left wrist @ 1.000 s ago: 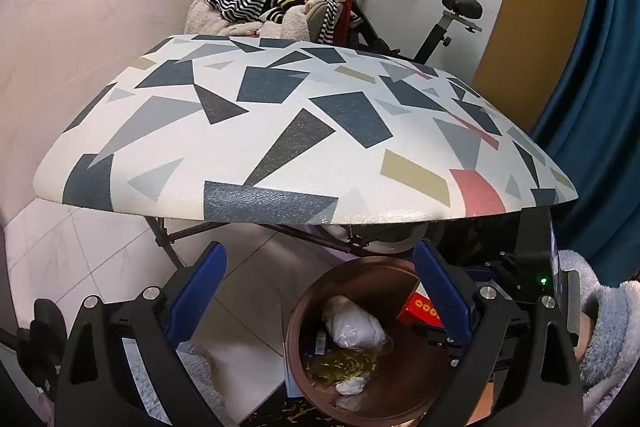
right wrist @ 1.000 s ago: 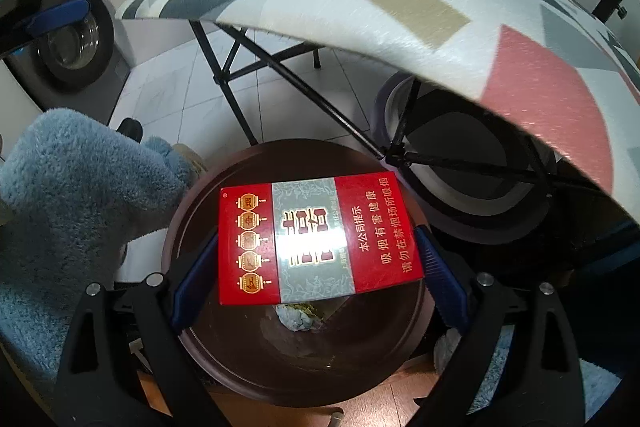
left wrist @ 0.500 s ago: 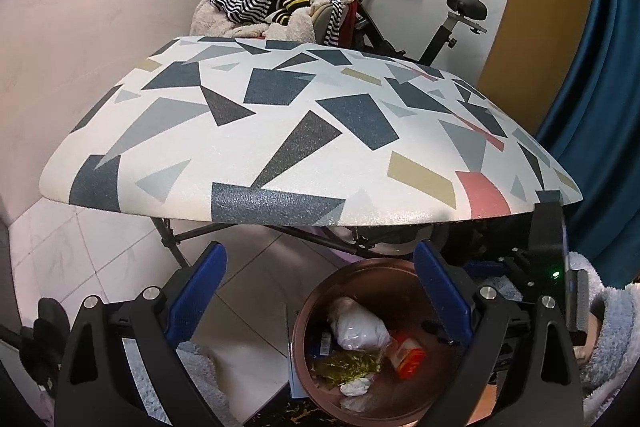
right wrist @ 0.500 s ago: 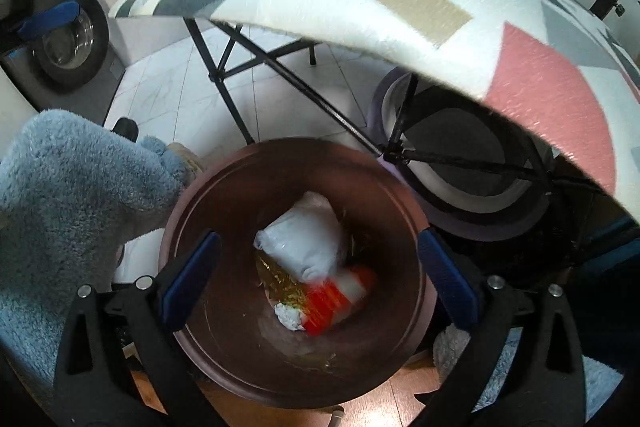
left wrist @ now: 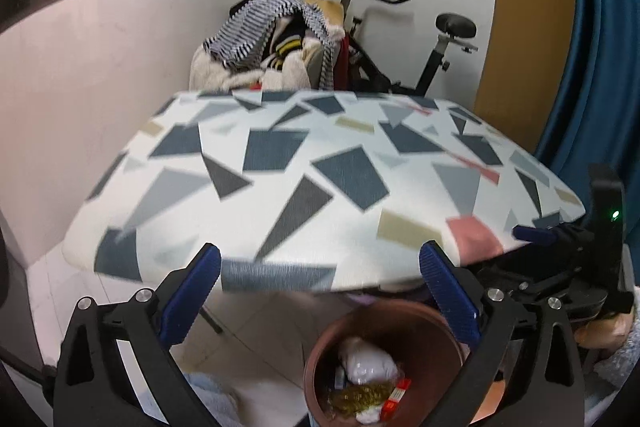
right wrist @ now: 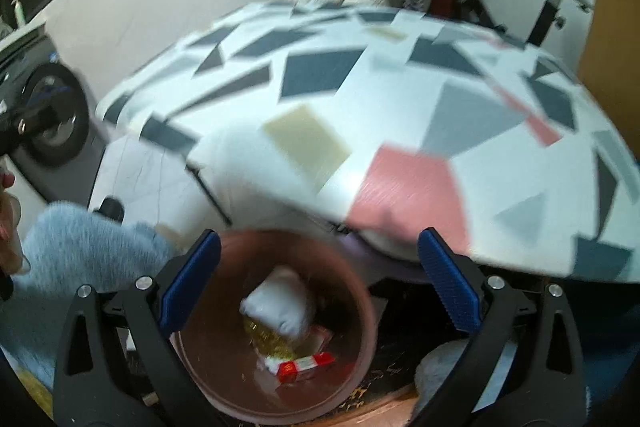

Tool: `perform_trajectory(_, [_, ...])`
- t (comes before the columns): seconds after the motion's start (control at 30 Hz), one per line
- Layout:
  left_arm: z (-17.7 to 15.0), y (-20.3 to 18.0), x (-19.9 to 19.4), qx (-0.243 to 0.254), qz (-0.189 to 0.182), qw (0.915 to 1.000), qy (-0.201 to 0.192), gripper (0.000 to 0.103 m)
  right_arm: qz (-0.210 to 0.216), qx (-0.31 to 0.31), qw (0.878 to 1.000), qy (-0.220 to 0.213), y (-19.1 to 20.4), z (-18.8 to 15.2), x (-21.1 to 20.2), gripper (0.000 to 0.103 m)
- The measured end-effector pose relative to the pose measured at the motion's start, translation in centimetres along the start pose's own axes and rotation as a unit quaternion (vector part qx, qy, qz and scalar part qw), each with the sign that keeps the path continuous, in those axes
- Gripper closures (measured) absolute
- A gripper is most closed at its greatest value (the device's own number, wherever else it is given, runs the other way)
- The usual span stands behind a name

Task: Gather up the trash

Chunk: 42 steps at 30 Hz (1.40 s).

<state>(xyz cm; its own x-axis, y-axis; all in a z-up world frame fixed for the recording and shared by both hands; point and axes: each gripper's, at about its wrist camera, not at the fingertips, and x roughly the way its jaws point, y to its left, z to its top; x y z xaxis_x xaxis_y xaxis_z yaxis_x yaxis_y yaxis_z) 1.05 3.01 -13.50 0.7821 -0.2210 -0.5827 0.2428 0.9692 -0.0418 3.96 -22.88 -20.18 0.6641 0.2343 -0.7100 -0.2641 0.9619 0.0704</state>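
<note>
A round brown bin (left wrist: 412,315) stands on the floor under the front edge of the patterned table (left wrist: 320,179). It also shows in the right wrist view (right wrist: 344,291). Inside lie a white crumpled bag (right wrist: 280,307), yellowish scraps (right wrist: 268,339) and a red and white cigarette box (right wrist: 306,367), which also shows in the left wrist view (left wrist: 394,393). My left gripper (left wrist: 318,279) is open and empty, above the bin and in front of the table edge. My right gripper (right wrist: 318,269) is open and empty above the bin.
An exercise bike (left wrist: 400,39) with clothes piled on it (left wrist: 272,43) stands behind the table. A blue curtain (left wrist: 592,47) hangs at the right. A fluffy blue sleeve (right wrist: 80,247) and a washing machine (right wrist: 52,115) are at the left in the right wrist view.
The right gripper opened and dropped the red cigarette box, which now lies in the bin. Both grippers have since risen and tilted up, so the table top fills more of each view.
</note>
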Motion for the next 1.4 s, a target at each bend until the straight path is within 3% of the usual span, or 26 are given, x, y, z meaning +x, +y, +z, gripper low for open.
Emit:
perform_trajectory(0.33, [6.9, -1.3, -1.8, -0.009, -0.009, 0.9986, -0.052, 0.006, -0.031, 0.016, 0.997, -0.075, -3.1, 6.3, -6.0, 0.006])
perform_trajectory(0.53, [9.3, -2.2, -3.0, 0.000, -0.006, 0.9973, -0.074, 0.006, -0.040, 0.014, 0.994, -0.099, -3.9, 8.8, -8.5, 0.006])
perform_trajectory(0.77, [10.2, -3.2, -3.5, 0.023, 0.031, 0.9959, -0.082, 0.006, -0.038, 0.016, 0.993, -0.109, -4.3, 10.3, -10.2, 0.006])
perform_trajectory(1.4, [10.6, -3.5, -3.9, 0.038, 0.030, 0.9967, -0.065, 0.006, -0.043, 0.011, 0.992, -0.114, -4.3, 11.1, -11.0, 0.006])
